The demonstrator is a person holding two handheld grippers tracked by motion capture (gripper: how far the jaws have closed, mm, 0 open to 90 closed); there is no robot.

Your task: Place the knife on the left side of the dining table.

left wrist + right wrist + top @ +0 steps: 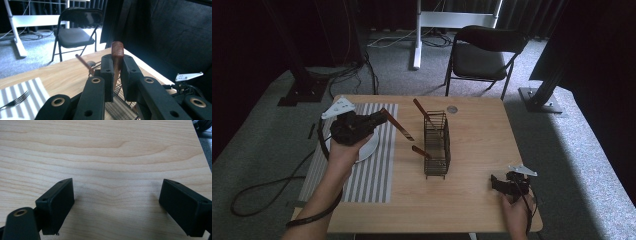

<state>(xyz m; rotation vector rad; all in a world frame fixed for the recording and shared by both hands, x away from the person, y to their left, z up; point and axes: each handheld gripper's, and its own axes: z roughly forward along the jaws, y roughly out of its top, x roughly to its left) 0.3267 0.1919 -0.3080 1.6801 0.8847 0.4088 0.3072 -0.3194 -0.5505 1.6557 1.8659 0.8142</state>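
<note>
I am resting my right gripper (501,183) with jaws spread wide over the bare table (477,145), while my left gripper (116,72) is clamping a brown wooden utensil (117,53) above the striped mat (377,175), beside the wire basket (436,145).

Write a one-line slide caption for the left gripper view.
Left gripper shut on a brown wooden utensil handle, held above the wire basket on the wooden table.
</note>
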